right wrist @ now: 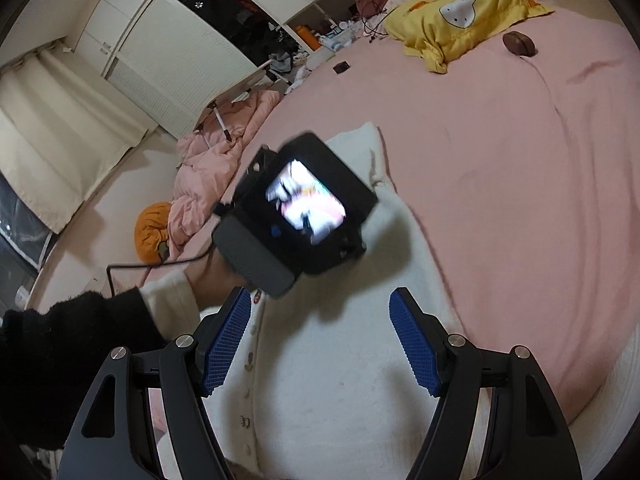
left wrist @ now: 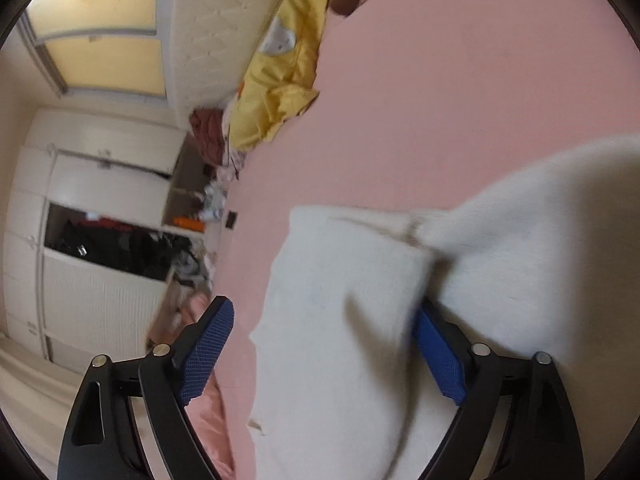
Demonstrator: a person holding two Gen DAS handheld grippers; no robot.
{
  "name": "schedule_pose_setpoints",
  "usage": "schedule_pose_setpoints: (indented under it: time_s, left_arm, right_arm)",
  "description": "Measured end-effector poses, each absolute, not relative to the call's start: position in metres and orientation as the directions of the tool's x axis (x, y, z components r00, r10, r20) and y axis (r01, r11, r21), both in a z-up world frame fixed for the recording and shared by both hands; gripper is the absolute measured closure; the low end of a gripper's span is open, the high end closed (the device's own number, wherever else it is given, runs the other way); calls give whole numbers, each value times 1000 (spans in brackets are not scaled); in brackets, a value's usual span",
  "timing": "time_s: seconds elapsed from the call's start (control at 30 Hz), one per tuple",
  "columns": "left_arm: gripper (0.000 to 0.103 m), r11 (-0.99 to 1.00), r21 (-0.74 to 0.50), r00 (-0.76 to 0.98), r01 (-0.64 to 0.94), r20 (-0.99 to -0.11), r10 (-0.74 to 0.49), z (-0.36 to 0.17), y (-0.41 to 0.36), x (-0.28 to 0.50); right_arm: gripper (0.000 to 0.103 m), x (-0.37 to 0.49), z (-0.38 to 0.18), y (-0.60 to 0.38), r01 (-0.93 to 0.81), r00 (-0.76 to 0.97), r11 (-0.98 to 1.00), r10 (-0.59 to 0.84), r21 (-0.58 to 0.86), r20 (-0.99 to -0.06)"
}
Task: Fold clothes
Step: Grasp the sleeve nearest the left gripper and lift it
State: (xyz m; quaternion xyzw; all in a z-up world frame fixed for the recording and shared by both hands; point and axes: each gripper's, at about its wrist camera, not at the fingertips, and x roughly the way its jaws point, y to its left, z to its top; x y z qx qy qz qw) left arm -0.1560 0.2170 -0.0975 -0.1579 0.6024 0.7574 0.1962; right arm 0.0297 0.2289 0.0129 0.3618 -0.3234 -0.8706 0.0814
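Two sets of jaws gaping, nothing pinched in either: left gripper low over the cream cardigan, cloth between the blue pads but no bite, one pad clear over the pink bedsheet, the other hidden at its tip behind a fold. Further right, right gripper spread above the button placket, garment directly beneath and running lengthwise ahead, away from the fingers toward the yellow pillow. Judged nearer the far sleeve end: left gripper, already on the cloth.
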Motion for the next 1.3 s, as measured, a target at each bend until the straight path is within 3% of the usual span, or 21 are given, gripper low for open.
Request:
schedule_pose_setpoints:
  time_s: [0.03,0.07,0.1,0.33,0.5,0.6,0.7,0.87,0.97,1.17,1.3]
  left_arm:
    - [32,-209,830,-856,-517,-507,102,-96,217,-159]
    - [74,-213,808,-835,-549,-542,94,-97,217,-160]
    - [88,-205,800,-825,-563,-560,81,-100,217,-160]
    - [87,-273,692,-736,-668,-668,109,-96,210,-149]
    - [87,-463,513,-643,-723,-744,180,-63,191,-168]
    - [87,-594,345,-575,-727,-778,252,-41,170,-183]
    - [87,-669,57,-393,-741,-845,363,-36,147,-207]
    - [88,-724,-142,-345,-675,-807,479,-28,114,-223]
    - [87,-690,-345,-231,-636,-769,597,-30,96,-237]
    - [94,-762,-379,-313,-525,-746,587,-42,60,-248]
    - [94,-786,-419,-416,-454,-680,603,-24,23,-250]
  right_arm:
    - [31,30,12,229,-94,-724,-778,-375,621,-579]
    - [31,29,12,229,-96,-724,-778,-374,621,-580]
    - [31,29,12,229,-97,-724,-778,-373,621,-580]
    - [31,28,13,225,-92,-723,-793,-362,602,-588]
    - [31,26,12,222,-90,-716,-810,-351,579,-603]
    - [31,25,11,219,-92,-715,-819,-341,566,-610]
    - [31,24,9,217,-101,-711,-826,-329,554,-621]
    - [31,21,6,207,-93,-697,-852,-313,515,-645]
    - [31,20,5,205,-91,-700,-867,-295,491,-651]
    - [31,16,0,195,-84,-675,-887,-284,454,-680]
    - [31,15,-2,192,-77,-673,-901,-269,427,-689]
